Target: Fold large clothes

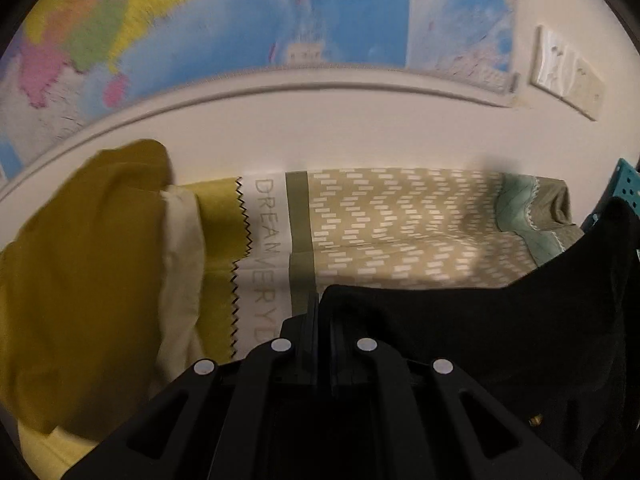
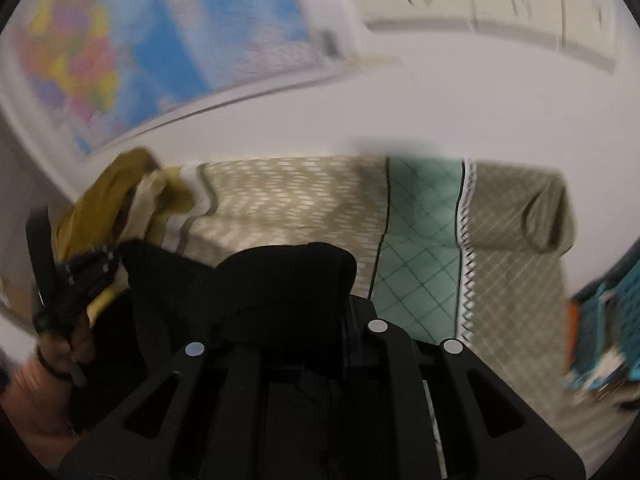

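A black garment [image 1: 480, 340] hangs over the bed, stretched between my two grippers. In the left wrist view my left gripper [image 1: 318, 306] is shut, its fingers pressed together on the garment's edge, and the cloth spreads away to the right. In the right wrist view the same black garment [image 2: 248, 280] bulges over my right gripper [image 2: 320, 308] and hides the fingertips; only the right finger [image 2: 356, 314] shows beside the fold, shut on the cloth. At that view's left edge a hand [image 2: 60, 354] holds the left gripper [image 2: 86, 270], with the garment running from it.
The bed carries a quilt [image 1: 400, 224] with an olive chevron print and a green panel [image 2: 420, 232]. A mustard cloth pile [image 1: 80, 260] lies at the left end. A teal basket [image 2: 612, 320] stands at the right. A map [image 1: 200, 20] hangs on the wall behind.
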`<action>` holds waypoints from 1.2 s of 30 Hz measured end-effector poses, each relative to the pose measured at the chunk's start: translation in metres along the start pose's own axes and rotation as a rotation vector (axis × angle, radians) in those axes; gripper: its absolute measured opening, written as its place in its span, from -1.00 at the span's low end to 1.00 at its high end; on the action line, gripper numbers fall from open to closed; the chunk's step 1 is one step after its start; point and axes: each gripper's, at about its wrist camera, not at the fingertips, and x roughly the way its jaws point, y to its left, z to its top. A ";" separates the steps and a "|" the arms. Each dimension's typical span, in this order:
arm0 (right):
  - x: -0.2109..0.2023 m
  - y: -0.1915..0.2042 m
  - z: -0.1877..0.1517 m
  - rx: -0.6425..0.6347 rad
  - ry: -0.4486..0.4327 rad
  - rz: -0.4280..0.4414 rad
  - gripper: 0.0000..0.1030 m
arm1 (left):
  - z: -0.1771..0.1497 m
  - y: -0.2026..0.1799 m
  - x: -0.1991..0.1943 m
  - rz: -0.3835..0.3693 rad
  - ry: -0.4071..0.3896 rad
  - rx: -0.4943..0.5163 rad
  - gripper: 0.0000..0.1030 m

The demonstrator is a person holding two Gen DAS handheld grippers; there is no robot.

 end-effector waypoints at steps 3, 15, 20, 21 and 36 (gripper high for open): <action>0.002 -0.026 0.016 0.103 -0.006 0.049 -0.77 | 0.022 0.012 0.012 -0.061 0.036 -0.039 -0.95; 0.054 -0.078 0.006 0.191 0.058 -0.080 0.43 | 0.039 0.005 0.058 -0.026 0.157 0.028 0.10; 0.046 -0.057 -0.018 0.051 0.098 -0.095 0.44 | 0.028 -0.018 0.033 -0.115 0.125 0.162 0.25; 0.045 -0.057 -0.028 0.040 0.130 -0.115 0.44 | 0.024 -0.023 0.028 -0.128 0.120 0.188 0.25; -0.062 -0.066 -0.181 0.181 0.128 0.081 -0.90 | -0.036 -0.028 -0.025 -0.153 0.046 0.330 0.50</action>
